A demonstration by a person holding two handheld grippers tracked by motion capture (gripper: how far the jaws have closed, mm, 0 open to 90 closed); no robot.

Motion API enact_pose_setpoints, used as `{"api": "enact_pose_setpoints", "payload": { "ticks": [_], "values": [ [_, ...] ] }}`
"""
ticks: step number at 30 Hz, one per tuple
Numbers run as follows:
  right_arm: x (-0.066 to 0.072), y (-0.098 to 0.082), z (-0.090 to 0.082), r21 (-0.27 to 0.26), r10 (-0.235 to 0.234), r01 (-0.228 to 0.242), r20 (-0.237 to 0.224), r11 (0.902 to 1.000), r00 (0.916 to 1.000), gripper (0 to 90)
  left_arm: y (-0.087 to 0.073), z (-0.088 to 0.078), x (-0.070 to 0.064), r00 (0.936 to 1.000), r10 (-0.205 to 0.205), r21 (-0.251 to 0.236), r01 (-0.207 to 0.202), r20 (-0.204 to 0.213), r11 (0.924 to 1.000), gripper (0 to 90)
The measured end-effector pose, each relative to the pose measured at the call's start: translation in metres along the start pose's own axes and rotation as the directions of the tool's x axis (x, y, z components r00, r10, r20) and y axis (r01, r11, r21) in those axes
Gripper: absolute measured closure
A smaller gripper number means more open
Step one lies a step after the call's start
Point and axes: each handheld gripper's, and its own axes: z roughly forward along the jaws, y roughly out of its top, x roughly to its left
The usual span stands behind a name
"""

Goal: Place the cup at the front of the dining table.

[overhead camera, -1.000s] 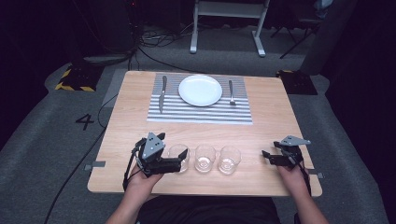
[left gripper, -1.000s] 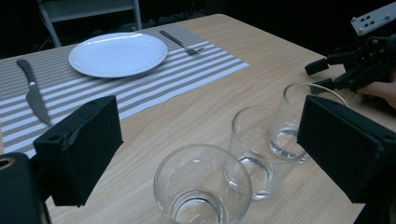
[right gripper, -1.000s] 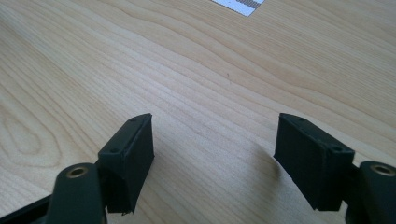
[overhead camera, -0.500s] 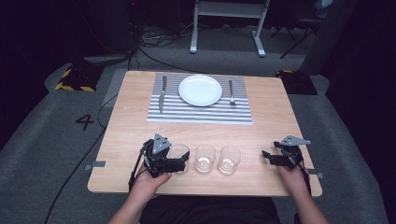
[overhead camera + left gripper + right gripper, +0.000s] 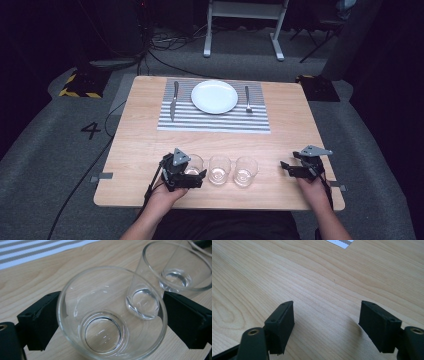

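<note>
On the near part of the wooden counter (image 5: 140, 140), three clear glasses stood in a row. The left tool (image 5: 191, 173) had its two black jaws on either side of the leftmost glass (image 5: 193, 164). In the left gripper view that glass (image 5: 110, 315) sat between the jaws, which lay against its wall on both sides, so the tool was grasping the glass. The glass stood upright on the counter. Just beside it stood the middle glass (image 5: 219, 170), and the third glass (image 5: 245, 171) stood just past that.

The right tool (image 5: 289, 167) rested near the counter's right edge, well apart from the glasses. In the right gripper view its jaws stood wide apart over bare wood, released and holding nothing.

Farther back, a striped mat (image 5: 215, 122) carried a white plate (image 5: 214, 96), with a knife (image 5: 173, 100) to its left and a fork (image 5: 247, 98) to its right.
</note>
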Motion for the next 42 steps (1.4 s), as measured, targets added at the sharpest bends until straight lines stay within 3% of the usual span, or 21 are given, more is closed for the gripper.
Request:
{"api": "enact_pose_setpoints", "payload": {
  "ticks": [4, 7, 9, 11, 14, 16, 31, 33, 35, 42],
  "values": [
    [0.0, 0.0, 0.0, -0.001, 0.0, 0.0, 0.0, 1.0, 1.0, 28.3, -0.006, 0.006, 0.003, 0.9987, 0.033, 0.009, -0.033, 0.04, 0.9994, 6.0],
    [0.0, 0.0, 0.0, -0.001, -0.001, 0.001, 0.0, 1.0, 1.0, 28.3, -0.009, 0.008, 0.006, 0.9947, 0.092, 0.006, -0.092, 0.047, 0.9957, 6.1],
    [0.0, 0.0, 0.0, 0.0, -0.001, 0.001, 0.0, 1.0, 1.0, 28.3, -0.012, 0.01, 0.009, 0.9916, 0.096, -0.002, -0.096, 0.086, 0.9953, 6.1],
    [0.0, 0.0, 0.0, 0.0, -0.001, 0.001, 0.0, 1.0, 1.0, 28.3, -0.014, 0.011, 0.011, 0.9934, 0.088, -0.015, -0.087, 0.074, 0.9961, 10.3],
    [0.0, 0.0, 0.0, -0.001, -0.002, 0.002, 0.001, 1.0, 1.0, 28.3, -0.014, 0.01, 0.012, 0.9909, 0.115, -0.025, -0.114, 0.069, 0.9932, 18.8],
    [0.0, 0.0, 0.0, -0.001, 0.0, 0.0, 0.0, 1.0, 1.0, 28.3, -0.015, 0.009, 0.012, 0.9904, 0.127, -0.023, -0.125, 0.056, 0.9918, 19.0],
    [0.0, 0.0, 0.0, 0.0, 0.0, 0.0, 0.0, 1.0, 1.0, 28.3, -0.018, 0.01, 0.011, 0.9881, 0.134, -0.052, -0.13, 0.077, 0.9902, 19.2],
    [0.0, 0.0, 0.0, -0.002, -0.004, 0.004, 0.002, 1.0, 1.0, 28.3, -0.02, 0.01, 0.01, 0.9904, 0.132, -0.072, -0.129, 0.042, 0.989, 19.3],
    [0.0, 0.0, 0.0, -0.002, -0.005, 0.005, 0.003, 1.0, 1.0, 28.3, -0.022, 0.011, 0.008, 0.9935, 0.108, -0.076, -0.104, 0.038, 0.9916, 19.3],
    [0.0, 0.0, 0.0, -0.002, -0.002, 0.002, 0.004, 1.0, 1.0, 28.3, -0.02, 0.01, 0.007, 0.9914, 0.124, -0.067, -0.121, 0.043, 0.9904, 19.4]
  ]
}}
